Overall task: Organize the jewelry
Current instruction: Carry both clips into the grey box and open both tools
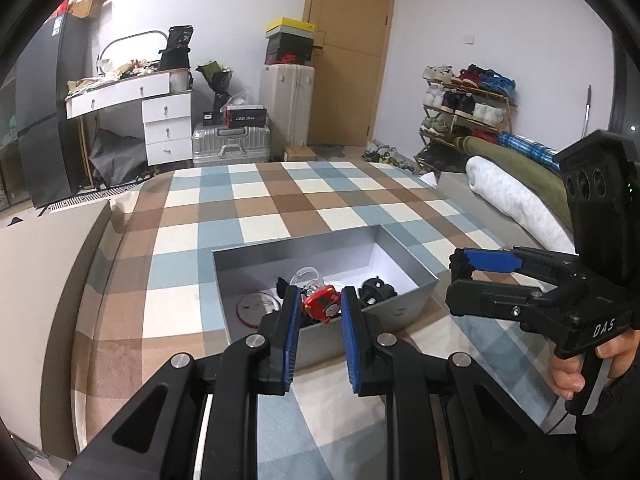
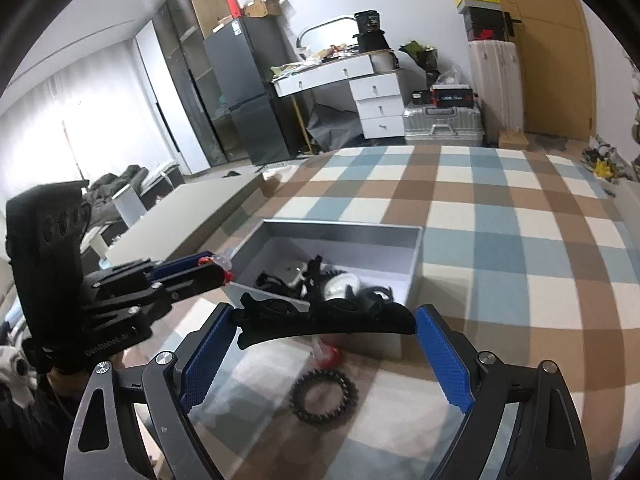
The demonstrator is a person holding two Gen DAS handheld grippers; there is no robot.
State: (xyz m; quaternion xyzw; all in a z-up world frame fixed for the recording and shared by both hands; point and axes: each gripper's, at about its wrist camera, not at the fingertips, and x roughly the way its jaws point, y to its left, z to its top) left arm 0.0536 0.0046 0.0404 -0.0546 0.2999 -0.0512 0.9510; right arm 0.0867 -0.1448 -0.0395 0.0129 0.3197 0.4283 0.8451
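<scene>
A grey open box (image 1: pixel 296 254) sits on the checked cloth and holds several black pieces, a clear bangle (image 1: pixel 306 274) and a round white disc (image 1: pixel 258 306). Over its near wall, my left gripper (image 1: pixel 320 293) is shut on a small red charm (image 1: pixel 320 305). In the right wrist view that left gripper (image 2: pixel 218 268) hangs by the box's left corner (image 2: pixel 264 226). My right gripper (image 2: pixel 326 312) stands wide, its pads pressing the two ends of a long curved black hair clip (image 2: pixel 328 322). From the left wrist view the right gripper (image 1: pixel 456 279) is to the right of the box.
A black beaded bracelet (image 2: pixel 324 398) and a small red piece (image 2: pixel 331 354) lie on the cloth in front of the box. Rolled blankets (image 1: pixel 516 196) line the right side. A desk, suitcases and a shoe rack stand by the far wall.
</scene>
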